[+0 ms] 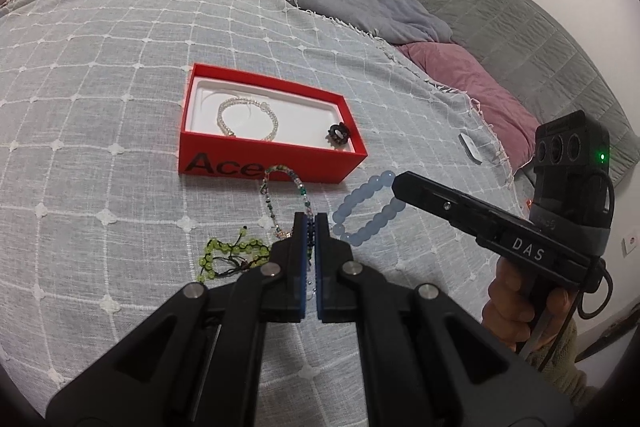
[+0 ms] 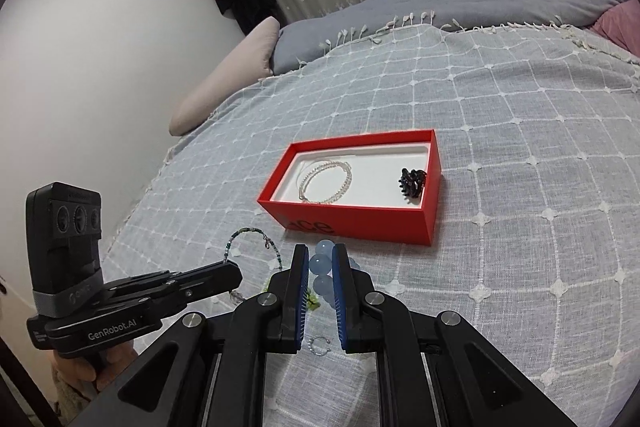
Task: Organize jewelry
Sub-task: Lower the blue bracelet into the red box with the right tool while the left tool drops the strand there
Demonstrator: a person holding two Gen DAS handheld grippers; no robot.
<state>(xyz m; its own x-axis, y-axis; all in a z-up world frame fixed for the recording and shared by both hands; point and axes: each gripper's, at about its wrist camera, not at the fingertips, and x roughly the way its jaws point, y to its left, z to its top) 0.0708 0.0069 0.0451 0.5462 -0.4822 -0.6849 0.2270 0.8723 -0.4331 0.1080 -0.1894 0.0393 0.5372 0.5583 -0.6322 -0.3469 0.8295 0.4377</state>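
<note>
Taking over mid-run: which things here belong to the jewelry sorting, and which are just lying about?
Job:
red box
pearl bracelet and black ring, both in the box
multicolor bead chain, in the left gripper
blue bead bracelet, between the right gripper fingers
green bead bracelet

Lying about:
small white object
pillows

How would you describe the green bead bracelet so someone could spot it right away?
Start at the red box on the grey bedspread. Three bracelets lie on the cloth in front of it. The green bead bracelet is the leftmost one, crumpled, lime beads on dark cord, unlike the multicoloured thin strand and the pale blue bead bracelet.
</note>
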